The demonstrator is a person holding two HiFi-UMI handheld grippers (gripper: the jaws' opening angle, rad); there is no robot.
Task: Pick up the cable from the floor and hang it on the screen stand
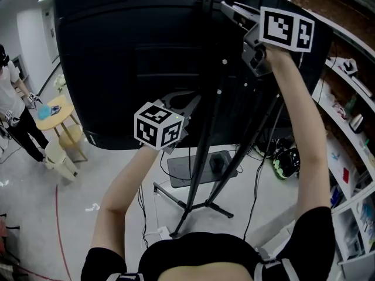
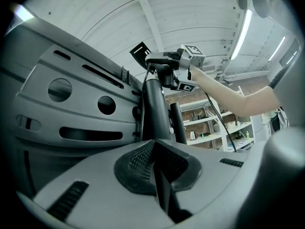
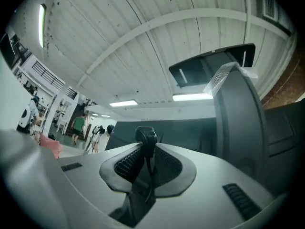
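Observation:
The black screen (image 1: 129, 57) fills the head view from behind, on a black tripod stand (image 1: 205, 139). My right gripper (image 1: 227, 6) is raised to the stand's top and is shut on the black cable (image 1: 256, 186), which hangs down the stand's right side toward the floor. In the right gripper view the cable's thick end (image 3: 146, 136) sticks up between the pads of the right gripper (image 3: 145, 147), beside the stand's top bracket (image 3: 233, 109). My left gripper (image 1: 190, 101) is lower, next to the pole (image 2: 155, 109), shut and empty (image 2: 153, 144). It looks up at the right gripper (image 2: 183, 73) and the hanging cable (image 2: 217, 113).
Shelves (image 1: 351, 122) full of small items line the right wall. A grey tray (image 1: 187, 170) sits at the stand's base, and green-black shoes (image 1: 284, 160) lie on the floor. At the left are a small yellow table (image 1: 55, 115), stools and a standing person (image 1: 12, 107).

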